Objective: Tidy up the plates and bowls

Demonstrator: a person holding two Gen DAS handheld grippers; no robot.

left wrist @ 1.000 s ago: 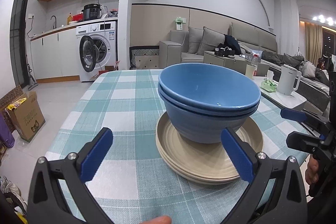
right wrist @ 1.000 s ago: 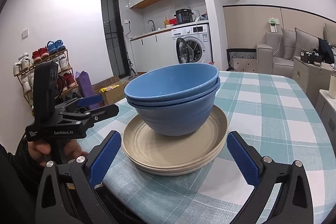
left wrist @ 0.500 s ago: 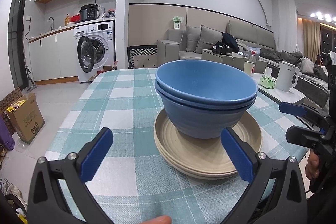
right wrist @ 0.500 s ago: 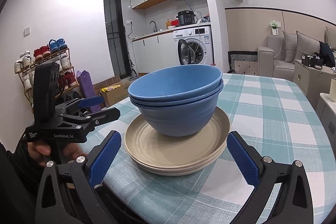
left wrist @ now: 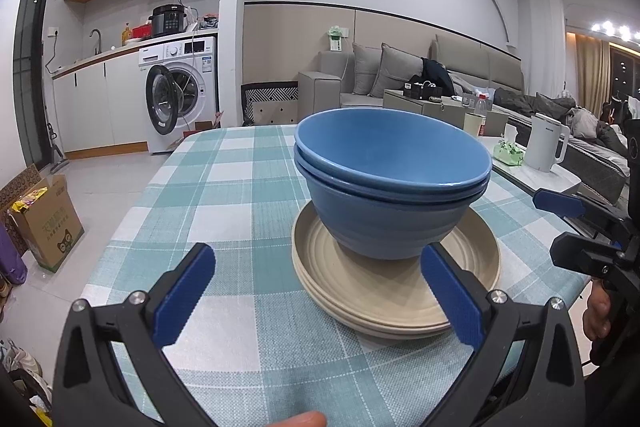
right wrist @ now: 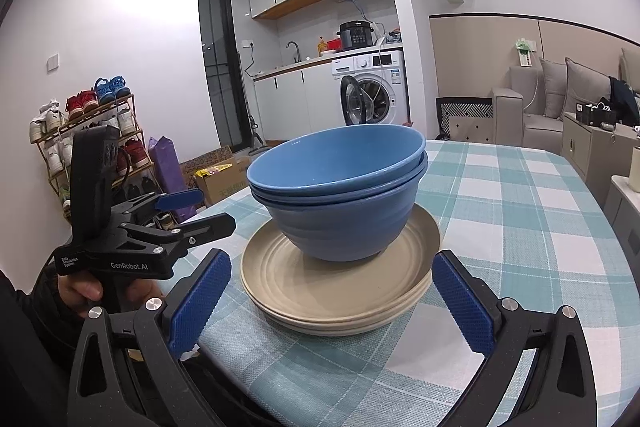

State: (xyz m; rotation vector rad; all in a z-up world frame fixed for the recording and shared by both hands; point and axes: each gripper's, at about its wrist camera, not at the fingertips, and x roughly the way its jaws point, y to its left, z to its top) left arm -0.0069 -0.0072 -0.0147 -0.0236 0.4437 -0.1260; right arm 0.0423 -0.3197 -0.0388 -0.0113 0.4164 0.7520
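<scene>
Both tools, left tool and right tool, gape near stacked bowls on plates.

Blue bowls nested on beige plates

Blue bowls, two nested: smooth, semi-gloss finish, faint horizontal ridging on the outer wall.
Beige plates, stacked: matt, concentric ridges across the well.
Tablecloth: woven cloth, teal-and-white check, coarse visible weave, matt.
Left gripper: black matt plastic frame, bright metal screw heads; pads blue, finely knurled.
Right gripper: same black plastic and metal screws, blue textured pads.
Cardboard box: brown printed paperboard, dull.
</scene>
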